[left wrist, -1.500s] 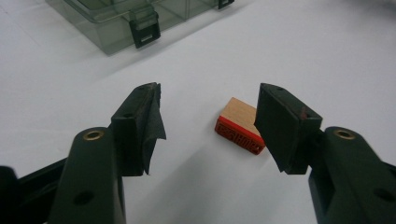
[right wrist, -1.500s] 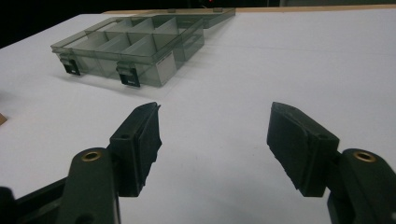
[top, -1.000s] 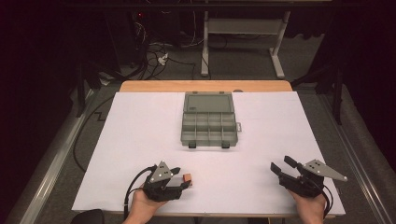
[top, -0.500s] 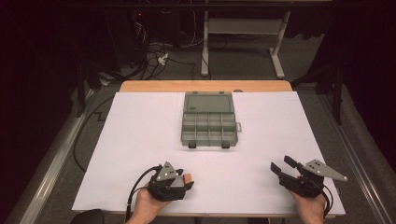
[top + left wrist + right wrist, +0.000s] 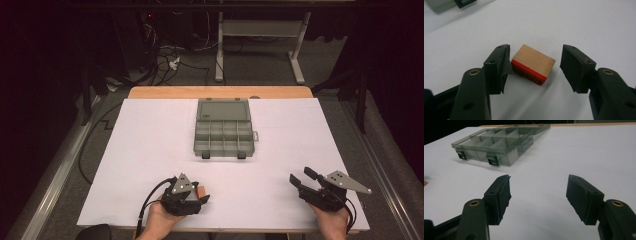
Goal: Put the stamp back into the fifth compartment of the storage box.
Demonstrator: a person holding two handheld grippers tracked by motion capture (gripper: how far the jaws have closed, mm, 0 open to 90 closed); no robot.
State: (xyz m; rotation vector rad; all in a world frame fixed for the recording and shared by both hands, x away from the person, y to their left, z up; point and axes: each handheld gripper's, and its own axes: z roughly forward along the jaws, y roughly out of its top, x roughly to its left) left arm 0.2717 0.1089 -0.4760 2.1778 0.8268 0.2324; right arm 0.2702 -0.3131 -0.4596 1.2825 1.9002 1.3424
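Note:
A small wooden block with a red band (image 5: 533,64) lies on the white table between the jaws of my left gripper (image 5: 535,66), which is open around it; the left jaw's pad is close to the block and the right one stands apart. From above, the block (image 5: 201,191) peeks out beside the left gripper (image 5: 199,196) near the front edge. My right gripper (image 5: 539,195) is open and holds nothing; it hovers at the front right (image 5: 300,178). A grey compartment box (image 5: 223,135) lies open at the table's middle back, also seen ahead of the right gripper (image 5: 496,143).
The white sheet (image 5: 150,145) covers the table, with a wooden strip (image 5: 220,92) at the far edge. The box's lid (image 5: 223,109) lies flat behind it and two black latches face me. Cables and a desk frame (image 5: 260,35) are on the floor beyond.
My left gripper has shifted slightly to the right and forward around the block. The right gripper has stayed in place.

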